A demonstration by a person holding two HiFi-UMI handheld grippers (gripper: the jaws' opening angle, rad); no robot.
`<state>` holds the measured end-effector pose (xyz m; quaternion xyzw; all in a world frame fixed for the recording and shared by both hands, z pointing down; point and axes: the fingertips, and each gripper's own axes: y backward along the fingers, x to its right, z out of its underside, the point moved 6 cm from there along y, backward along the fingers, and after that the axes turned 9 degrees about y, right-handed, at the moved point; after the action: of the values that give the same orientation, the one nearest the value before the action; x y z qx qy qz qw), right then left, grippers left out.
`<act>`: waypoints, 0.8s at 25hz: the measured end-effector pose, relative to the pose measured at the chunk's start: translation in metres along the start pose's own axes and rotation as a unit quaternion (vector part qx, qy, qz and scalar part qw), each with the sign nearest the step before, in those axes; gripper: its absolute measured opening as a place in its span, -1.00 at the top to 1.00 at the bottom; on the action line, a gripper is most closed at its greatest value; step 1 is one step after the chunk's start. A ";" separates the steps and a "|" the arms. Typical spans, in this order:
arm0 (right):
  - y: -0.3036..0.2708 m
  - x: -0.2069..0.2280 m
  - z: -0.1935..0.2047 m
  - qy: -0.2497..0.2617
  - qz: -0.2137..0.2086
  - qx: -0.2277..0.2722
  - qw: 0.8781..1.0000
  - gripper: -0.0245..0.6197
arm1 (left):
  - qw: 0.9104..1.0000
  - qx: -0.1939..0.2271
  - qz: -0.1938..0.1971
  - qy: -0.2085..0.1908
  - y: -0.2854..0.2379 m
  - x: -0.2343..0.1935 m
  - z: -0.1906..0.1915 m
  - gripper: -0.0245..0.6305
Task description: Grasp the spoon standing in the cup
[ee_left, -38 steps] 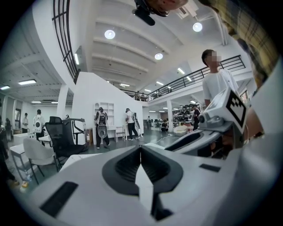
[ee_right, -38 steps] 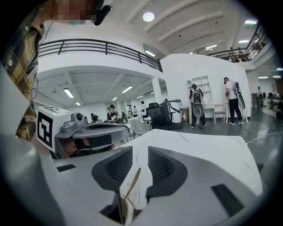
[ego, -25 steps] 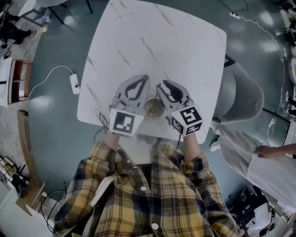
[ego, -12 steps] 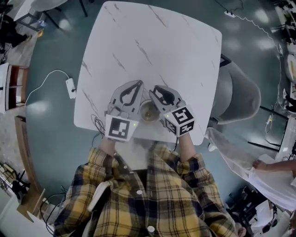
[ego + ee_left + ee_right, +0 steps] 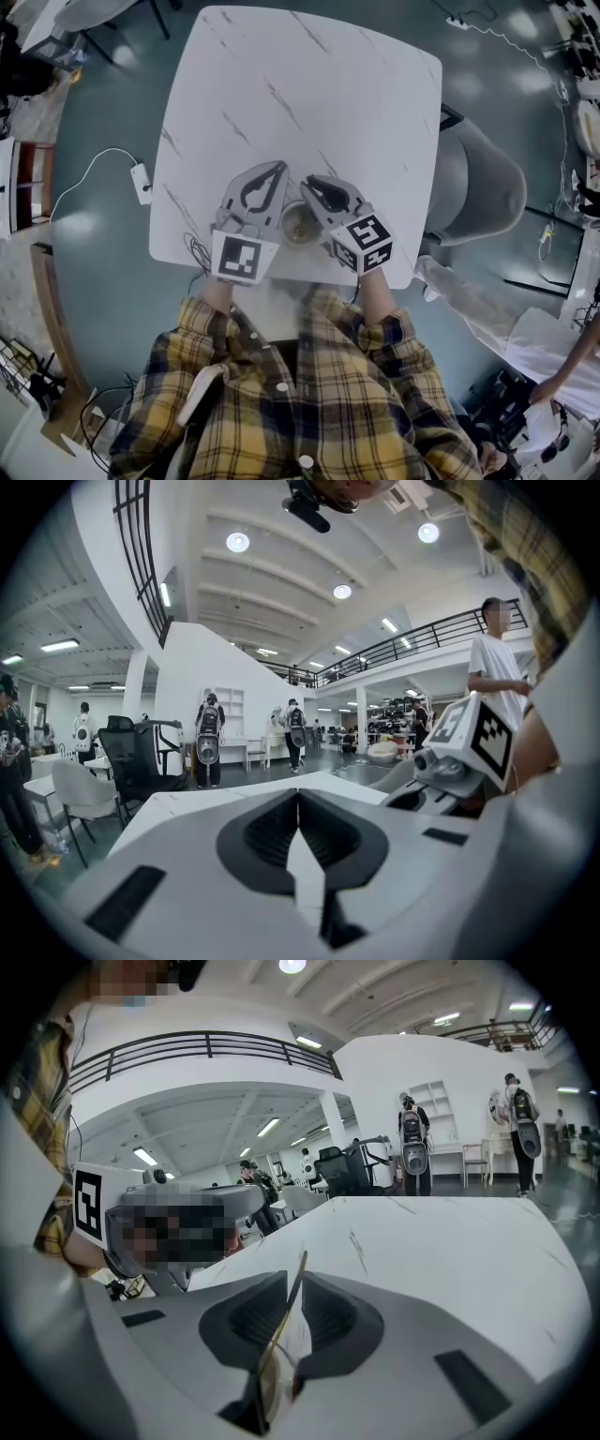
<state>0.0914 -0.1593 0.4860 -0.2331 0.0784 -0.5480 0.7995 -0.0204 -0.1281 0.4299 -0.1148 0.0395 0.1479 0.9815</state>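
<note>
Spoon [image 5: 284,1326] handle runs between the right gripper [image 5: 302,1262] jaws, which are clamped on it. The cup [image 5: 300,225] sits on the table [image 5: 309,84] near its front edge, between both grippers. The left gripper [image 5: 298,797] jaws are together, holding nothing

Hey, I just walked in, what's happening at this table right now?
A person in a yellow plaid shirt holds a hand-held gripper in each hand at the near edge of the white marble-patterned table. The right hand-held gripper has its jaws closed on the handle of the thin gold-coloured spoon that stands in the small clear cup. The left hand-held gripper rests beside the cup, jaws together with nothing between them.
</note>
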 end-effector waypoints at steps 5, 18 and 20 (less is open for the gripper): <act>0.007 -0.004 -0.004 -0.018 -0.011 0.012 1.000 0.80 | 1.000 0.005 0.005 -0.004 0.001 0.004 -0.006 0.87; 0.028 -0.011 -0.027 -0.014 -0.009 0.049 0.999 0.87 | 0.999 0.036 0.023 -0.015 0.002 0.014 -0.025 0.87; 0.032 -0.012 -0.032 -0.010 -0.007 0.055 0.998 0.87 | 0.999 0.043 0.026 -0.016 0.002 0.015 -0.029 0.87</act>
<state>0.1014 -0.1477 0.4419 -0.1945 0.0384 -0.5547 0.8081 -0.0081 -0.1285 0.3995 -0.0691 0.0332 0.1730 0.9819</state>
